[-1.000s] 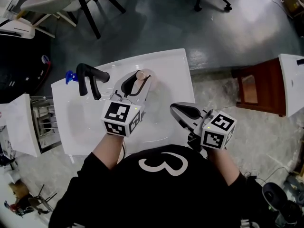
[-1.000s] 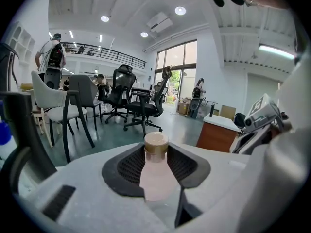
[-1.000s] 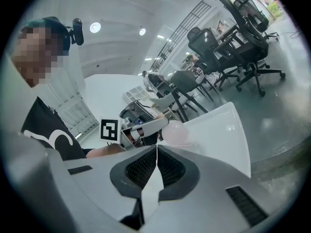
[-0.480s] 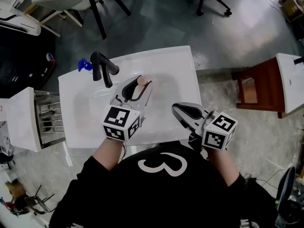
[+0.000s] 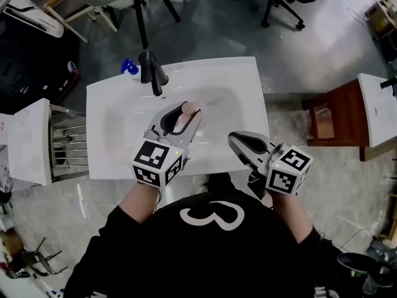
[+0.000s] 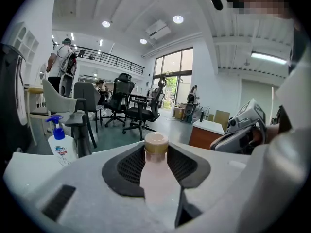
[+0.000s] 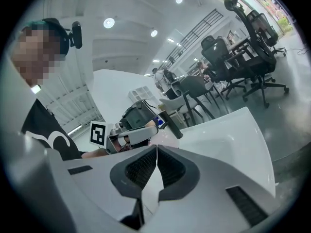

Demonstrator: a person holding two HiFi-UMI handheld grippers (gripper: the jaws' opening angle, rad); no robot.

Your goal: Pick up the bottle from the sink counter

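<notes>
My left gripper (image 5: 181, 112) is shut on a pale pink bottle (image 5: 185, 112) with a tan cap, holding it above the basin of the white sink counter (image 5: 239, 79). In the left gripper view the bottle (image 6: 155, 166) stands upright between the dark pads, and the left gripper (image 6: 156, 160) grips it just below the cap. My right gripper (image 5: 234, 141) hangs off the counter's front right corner. In its own view the right gripper (image 7: 156, 153) has both pads touching with nothing between them.
A black faucet (image 5: 152, 72) rises at the back of the sink, with a blue-pump soap bottle (image 5: 128, 65) behind it. A wire rack (image 5: 65, 144) stands to the left and a brown wooden stand (image 5: 329, 120) to the right. Office chairs stand on the floor beyond.
The left gripper keeps its hold on the bottle. The sink and faucet have slid up and right in the head view, and the bottle now sits nearer the counter's front. The right gripper has barely moved.
</notes>
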